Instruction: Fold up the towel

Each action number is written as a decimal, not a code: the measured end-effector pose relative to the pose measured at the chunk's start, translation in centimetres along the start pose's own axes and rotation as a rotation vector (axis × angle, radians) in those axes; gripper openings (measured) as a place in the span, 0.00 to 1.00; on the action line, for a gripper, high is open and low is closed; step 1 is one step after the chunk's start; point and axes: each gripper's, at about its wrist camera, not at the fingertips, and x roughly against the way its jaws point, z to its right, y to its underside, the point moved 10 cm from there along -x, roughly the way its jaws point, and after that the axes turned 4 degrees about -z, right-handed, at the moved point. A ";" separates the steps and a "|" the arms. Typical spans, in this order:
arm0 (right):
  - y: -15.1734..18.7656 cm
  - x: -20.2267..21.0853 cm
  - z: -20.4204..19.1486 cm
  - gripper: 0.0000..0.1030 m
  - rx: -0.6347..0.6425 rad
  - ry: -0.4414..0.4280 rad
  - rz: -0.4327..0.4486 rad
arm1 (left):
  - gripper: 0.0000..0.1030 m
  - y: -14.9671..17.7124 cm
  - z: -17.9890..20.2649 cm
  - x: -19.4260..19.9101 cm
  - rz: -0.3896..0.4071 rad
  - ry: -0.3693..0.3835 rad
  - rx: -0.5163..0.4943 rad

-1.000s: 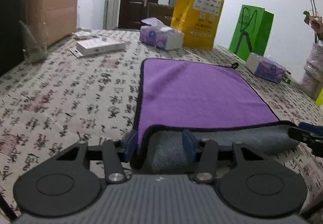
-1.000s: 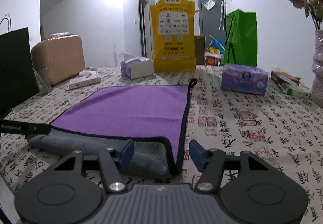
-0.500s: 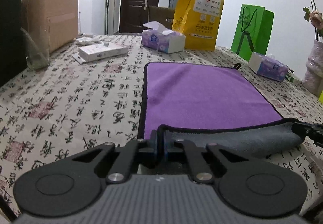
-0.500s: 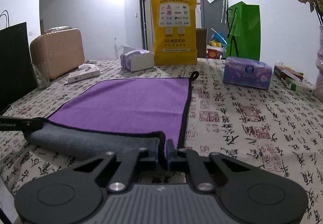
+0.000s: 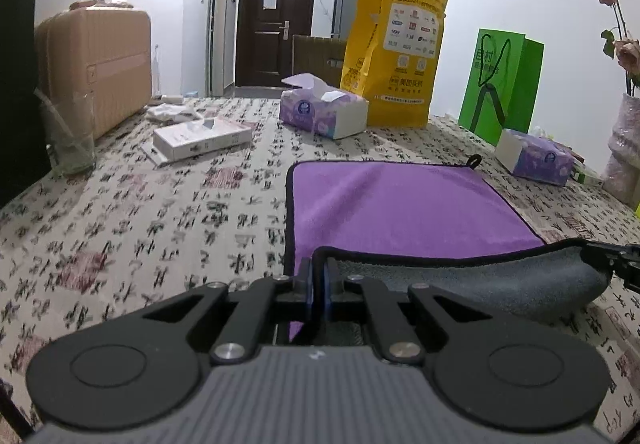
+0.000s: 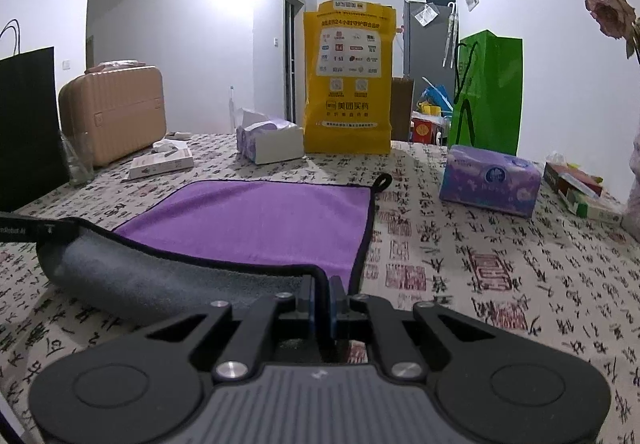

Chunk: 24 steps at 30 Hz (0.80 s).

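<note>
Two claws are already on the job: your left claw (image 5: 318,286) is pinched together on the near left corner of the towel (image 5: 400,208), and your right claw (image 6: 321,298) is clamped the same way on the near right corner. That towel lies on the table (image 5: 132,228), purple face up over most of its area, with the near edge raised off the cloth so its grey underside (image 6: 160,280) shows in a sagging curve between your two grips. It looks soft and limp, light enough to hang from two corners, and the plush surface should not slip out of the pads easily. Judging by the sag, it will droop in the middle unless you hold the corners well apart and level. The black trimmed hem is the firmest part, so the corners you have are the right place to hold. For the fold, I would carry both corners together toward the far edge, where the small hanging loop (image 6: 382,180) marks the far right corner. Watch the tissue box (image 6: 490,184) near the right side and the second tissue box (image 5: 324,112) beyond the far edge.
</note>
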 end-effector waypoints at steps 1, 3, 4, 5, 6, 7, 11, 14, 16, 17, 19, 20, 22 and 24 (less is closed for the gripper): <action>-0.2 -0.2 0.1 0.06 0.004 0.003 0.003 | 0.06 -0.4 0.0 -0.1 0.006 0.000 -0.007; -0.6 -0.6 0.1 0.06 0.012 0.008 0.006 | 0.06 -1.0 0.0 -0.4 0.016 0.002 -0.017; -0.8 -0.8 0.2 0.06 0.016 0.010 0.008 | 0.06 -1.4 0.0 -0.6 0.021 0.002 -0.020; -1.0 -1.0 0.2 0.06 0.019 0.011 0.009 | 0.06 -1.8 0.0 -0.7 0.025 0.004 -0.022; -1.2 -1.2 0.3 0.06 0.024 0.013 0.011 | 0.06 -2.1 -0.1 -0.9 0.027 0.006 -0.024; -1.5 -1.5 0.3 0.06 0.030 0.015 0.012 | 0.06 -2.5 -0.1 -1.2 0.028 0.006 -0.028; -2.7 -2.3 0.5 0.06 0.054 0.021 0.021 | 0.06 -3.6 -0.2 -2.2 0.028 0.007 -0.036; -3.7 -3.2 0.7 0.06 0.072 0.028 0.026 | 0.06 -4.5 -0.3 -2.9 0.032 0.009 -0.045; -4.4 -3.8 0.8 0.06 0.085 0.035 0.027 | 0.06 -5.0 -0.5 -3.4 0.031 0.012 -0.048; -4.7 -4.1 0.8 0.06 0.092 0.039 0.028 | 0.06 -5.3 -0.5 -3.8 0.027 0.013 -0.048; -5.2 -4.8 0.8 0.06 0.105 0.040 0.029 | 0.06 -5.8 -0.8 -4.5 0.011 0.017 -0.048; -5.6 -5.1 0.8 0.06 0.112 0.041 0.029 | 0.06 -6.0 -0.9 -4.9 0.001 0.019 -0.049; -6.2 -5.8 1.0 0.06 0.119 0.037 0.029 | 0.06 -6.5 -1.1 -5.7 -0.016 0.023 -0.049; -6.7 -6.3 1.1 0.06 0.122 0.031 0.028 | 0.06 -7.3 -1.1 -6.3 -0.020 0.030 -0.049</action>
